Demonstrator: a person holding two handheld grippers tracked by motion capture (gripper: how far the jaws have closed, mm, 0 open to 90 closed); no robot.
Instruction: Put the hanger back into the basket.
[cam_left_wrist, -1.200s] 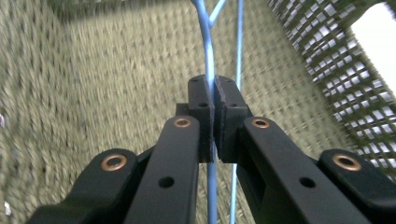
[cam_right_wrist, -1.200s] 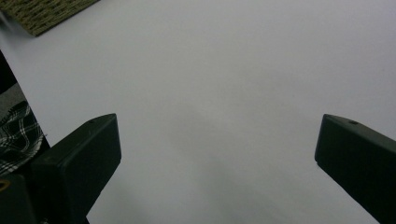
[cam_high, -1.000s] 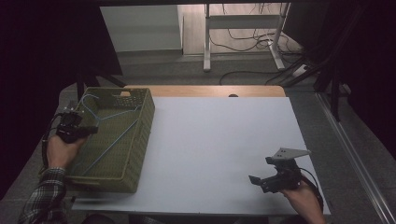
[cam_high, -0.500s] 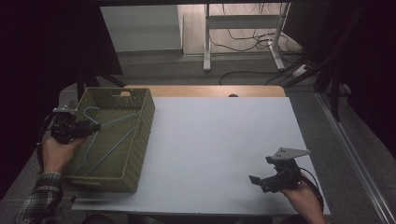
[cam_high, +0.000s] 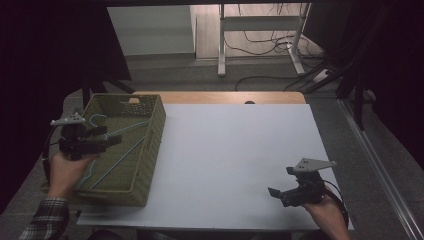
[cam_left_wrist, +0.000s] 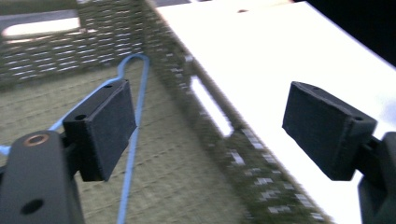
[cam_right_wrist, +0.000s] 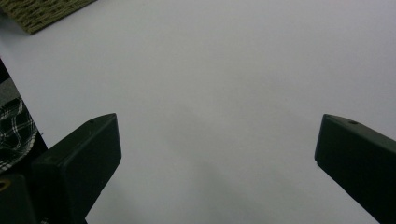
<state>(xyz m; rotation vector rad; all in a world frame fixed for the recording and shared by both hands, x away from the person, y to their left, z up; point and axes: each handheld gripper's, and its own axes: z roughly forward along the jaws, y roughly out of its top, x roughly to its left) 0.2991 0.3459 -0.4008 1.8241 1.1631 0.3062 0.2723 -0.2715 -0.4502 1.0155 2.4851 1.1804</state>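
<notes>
Blue hanger (cam_high: 117, 150) in basket (cam_high: 150, 150), seemingly

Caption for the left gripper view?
Open left tool poised above a woven basket holding a blue wire hanger.

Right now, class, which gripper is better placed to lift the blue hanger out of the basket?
Left. The left gripper hangs open above the basket holding the hanger; the right gripper sits across the table.
</notes>
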